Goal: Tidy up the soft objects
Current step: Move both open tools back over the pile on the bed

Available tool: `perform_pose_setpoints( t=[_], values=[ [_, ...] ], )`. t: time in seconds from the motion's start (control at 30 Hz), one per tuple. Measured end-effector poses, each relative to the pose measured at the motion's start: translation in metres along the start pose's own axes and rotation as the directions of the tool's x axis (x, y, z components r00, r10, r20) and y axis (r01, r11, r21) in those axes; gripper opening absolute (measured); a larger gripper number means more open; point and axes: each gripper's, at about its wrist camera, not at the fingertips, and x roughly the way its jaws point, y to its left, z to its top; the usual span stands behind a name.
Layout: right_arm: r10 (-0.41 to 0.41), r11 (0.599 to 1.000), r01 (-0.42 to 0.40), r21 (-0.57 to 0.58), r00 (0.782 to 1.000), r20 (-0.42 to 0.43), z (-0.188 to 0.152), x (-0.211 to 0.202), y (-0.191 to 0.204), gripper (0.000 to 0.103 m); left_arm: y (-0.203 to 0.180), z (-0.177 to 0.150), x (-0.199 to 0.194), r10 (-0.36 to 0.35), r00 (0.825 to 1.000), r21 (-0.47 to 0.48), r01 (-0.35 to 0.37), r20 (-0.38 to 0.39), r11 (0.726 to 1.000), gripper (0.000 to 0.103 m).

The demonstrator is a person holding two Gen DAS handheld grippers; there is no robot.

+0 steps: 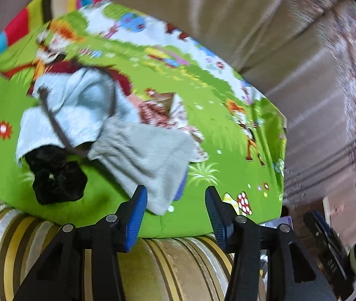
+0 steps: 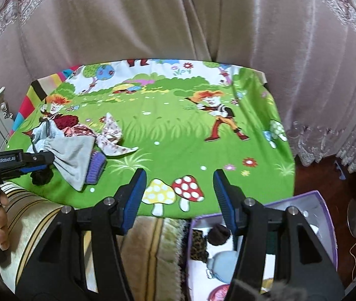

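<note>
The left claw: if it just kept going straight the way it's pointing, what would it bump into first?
Most likely the grey cloth pouch, whose near corner lies just ahead of the left claw, toward its left finger. Depth is hard to judge, so it might meet the green cartoon sheet beside it instead.

Cartoon-print green sheet (image 2: 167, 135), heap of cloth pouches (image 2: 72, 155), black scrunchie (image 1: 57, 178), purple brush (image 2: 96, 166)

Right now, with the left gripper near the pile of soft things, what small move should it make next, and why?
Probably ease the left gripper forward onto the grey cloth pouch and close. Its jaws stand open and empty, and the pouch's lower corner lies just before the left finger. The purple box already holds several soft things, so the pouch likely belongs there.
</note>
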Motion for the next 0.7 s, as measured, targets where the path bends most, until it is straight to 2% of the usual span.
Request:
perform_pose_setpoints(
  t=[0.1,0.27,0.43,0.63,0.7],
  values=[
    [0.019,1.0,-0.019,-0.012,1.0,-0.009,0.003,0.011,0.009,0.059,0.01,0.005,0.01,0.017,1.0,-0.051,-0.018,-0.023,0.999,0.053],
    [0.042,0.998,-0.043,-0.035,0.999,-0.019,0.009,0.025,0.02,0.059,0.029,0.017,0.024,0.005,0.999,-0.18,-0.014,-0.051,0.984,0.057],
    [0.059,0.997,-0.06,-0.048,0.998,-0.027,0.014,0.038,0.026,0.059,0.05,0.024,0.038,0.005,0.997,-0.332,-0.028,-0.072,0.943,0.064],
    [0.076,0.994,-0.079,-0.07,0.996,-0.044,0.02,0.056,0.034,0.059,0.056,0.028,0.053,0.003,0.996,-0.391,-0.036,-0.086,0.92,0.064],
    [0.082,0.993,-0.086,-0.077,0.995,-0.051,0.021,0.061,0.037,0.059,0.054,0.03,0.053,0.019,0.997,-0.374,-0.046,-0.073,0.926,0.063]
  ],
)
